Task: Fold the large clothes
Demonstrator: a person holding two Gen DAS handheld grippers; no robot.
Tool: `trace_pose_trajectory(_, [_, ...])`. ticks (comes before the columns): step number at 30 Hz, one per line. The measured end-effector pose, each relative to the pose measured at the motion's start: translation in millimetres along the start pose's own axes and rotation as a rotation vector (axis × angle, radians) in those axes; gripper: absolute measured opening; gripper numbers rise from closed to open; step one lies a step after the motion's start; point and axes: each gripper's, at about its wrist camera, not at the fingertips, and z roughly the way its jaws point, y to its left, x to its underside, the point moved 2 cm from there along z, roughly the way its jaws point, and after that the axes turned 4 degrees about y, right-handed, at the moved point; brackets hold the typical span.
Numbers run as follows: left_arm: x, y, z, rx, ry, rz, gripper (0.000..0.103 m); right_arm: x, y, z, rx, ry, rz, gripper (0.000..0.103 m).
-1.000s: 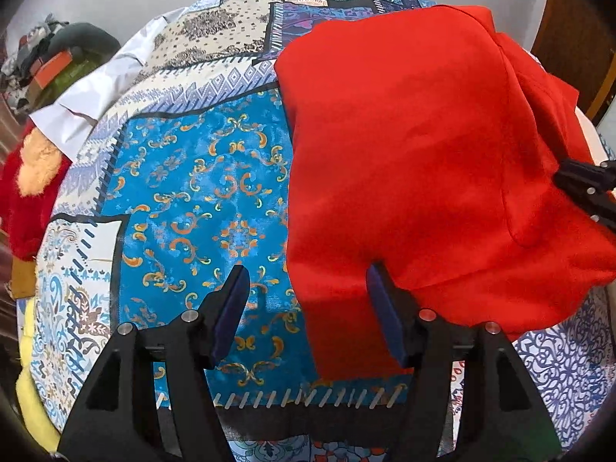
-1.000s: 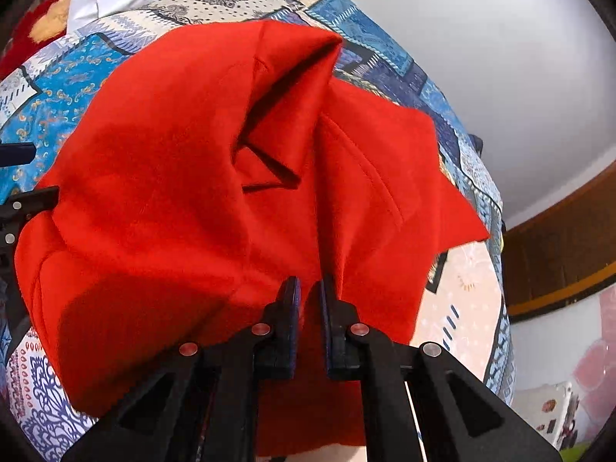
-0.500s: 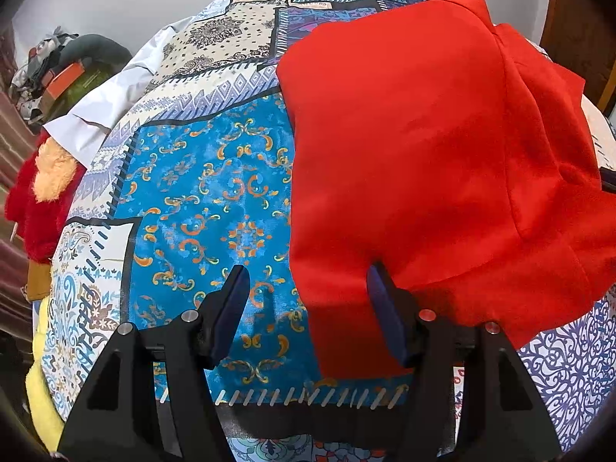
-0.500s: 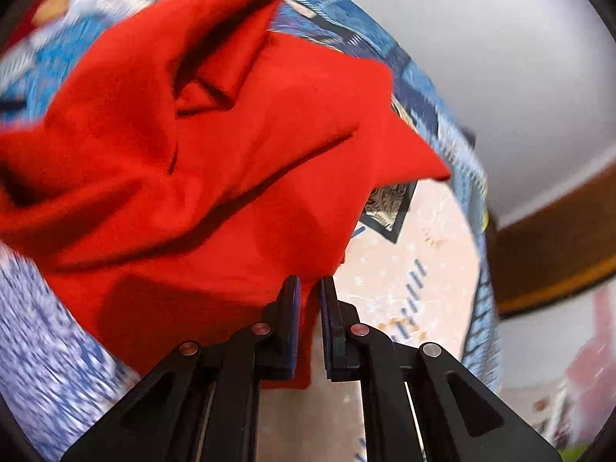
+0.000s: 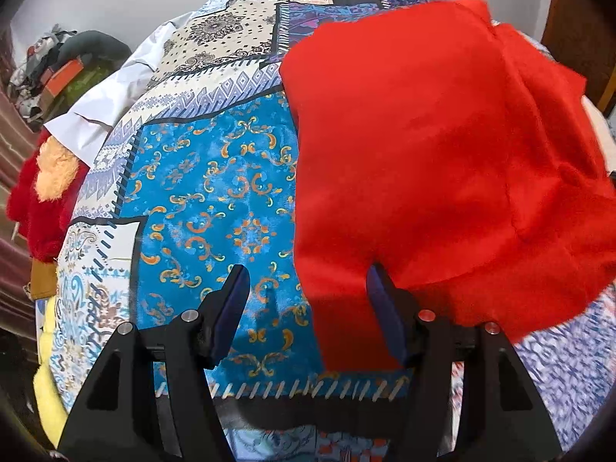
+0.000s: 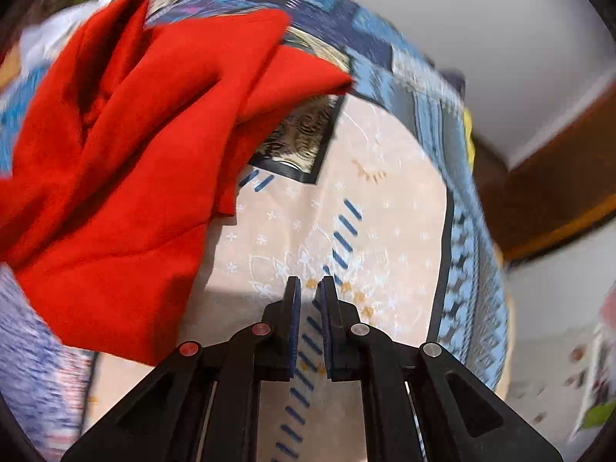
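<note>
A large red garment (image 5: 423,154) lies bunched on a patterned patchwork bedspread (image 5: 215,200). My left gripper (image 5: 308,288) is open; the garment's near corner lies between its jaws, and the right finger (image 5: 381,308) is against the cloth. In the right wrist view the red garment (image 6: 127,146) lies crumpled to the left. My right gripper (image 6: 308,288) is shut with nothing between the jaws, to the right of the cloth over the cream patch of the bedspread (image 6: 346,231).
A white cloth (image 5: 107,104), a red and orange plush item (image 5: 42,200) and a pile of clutter (image 5: 65,73) sit at the bed's left. A wooden panel (image 6: 558,192) and grey wall (image 6: 462,19) lie beyond the bed's right edge.
My right gripper has let go of the red garment and swung right, off the cloth. The garment has dropped into a crumpled heap. The left gripper has stayed open in place.
</note>
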Motion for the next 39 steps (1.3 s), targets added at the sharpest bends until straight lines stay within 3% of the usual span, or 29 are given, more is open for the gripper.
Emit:
trace_pose_trajectory(2, [1.1, 8.4, -9.8, 0.06, -0.005, -0.015, 0.063, -0.4, -13.2, -14.8, -0.174, 0.005, 0.073, 0.005])
trace_pose_trajectory(5, [2.2, 24.5, -19.1, 0.079, -0.022, -0.06, 0.063, -2.0, -13.2, -43.6, -0.343, -0.047, 0.088, 0.005])
trace_pose_trajectory(8, [2.7, 39.1, -21.6, 0.055, -0.028, -0.091, 0.063, -10.9, -4.8, -65.0, -0.467, -0.084, 0.096, 0.005])
trace_pose_trajectory(11, [4.7, 44.1, -18.8, 0.062, -0.02, -0.107, 0.063, -22.0, 19.8, -70.9, -0.567, -0.068, 0.107, 0.005])
trace_pose_trajectory(16, [14.3, 23.4, -22.8, 0.157, 0.0, -0.049, 0.063, -38.9, 54.6, -53.5, -0.557, -0.031, 0.111, 0.005])
trace_pose_trajectory(18, [17.6, 10.3, -31.9, 0.15, -0.02, 0.0, 0.064, -39.1, 57.9, -40.5, -0.603, 0.005, 0.133, 0.005])
trace_pose_trajectory(20, [18.3, -3.9, -43.8, 0.145, -0.039, 0.048, 0.072, -33.3, 57.8, -33.8, -0.606, 0.042, 0.128, 0.005])
trace_pose_trajectory(24, [18.8, -29.7, -67.6, 0.216, -0.082, 0.106, 0.09, -13.9, 47.5, -37.4, -0.438, 0.042, 0.039, 0.005])
trace_pose_trajectory(27, [17.4, -52.1, -72.5, 0.201, -0.108, 0.143, 0.1, 3.8, 33.4, -45.2, -0.345, 0.035, -0.006, 0.005])
trace_pose_trajectory(33, [3.5, -98.4, -47.1, 0.167, -0.062, 0.23, 0.1, 29.1, 4.6, -46.8, -0.368, 0.055, 0.032, 0.005])
trace_pose_trajectory(34, [-0.3, -107.5, -41.2, 0.156, -0.061, 0.253, 0.096, 31.6, 0.8, -44.6, -0.382, 0.058, 0.049, 0.005])
trace_pose_trajectory(36, [-6.2, -116.7, -35.2, 0.131, -0.07, 0.286, 0.061, 31.1, -2.3, -39.7, -0.394, 0.064, 0.07, 0.005])
trace_pose_trajectory(38, [-14.5, -119.9, -31.7, 0.178, -0.033, 0.282, 0.021, 28.8, -1.9, -36.3, -0.404, 0.06, 0.074, 0.005])
trace_pose_trajectory(39, [-20.8, -117.4, -34.8, 0.171, -0.037, 0.249, 0.012, 27.8, -0.3, -34.2, -0.409, 0.06, 0.073, 0.005])
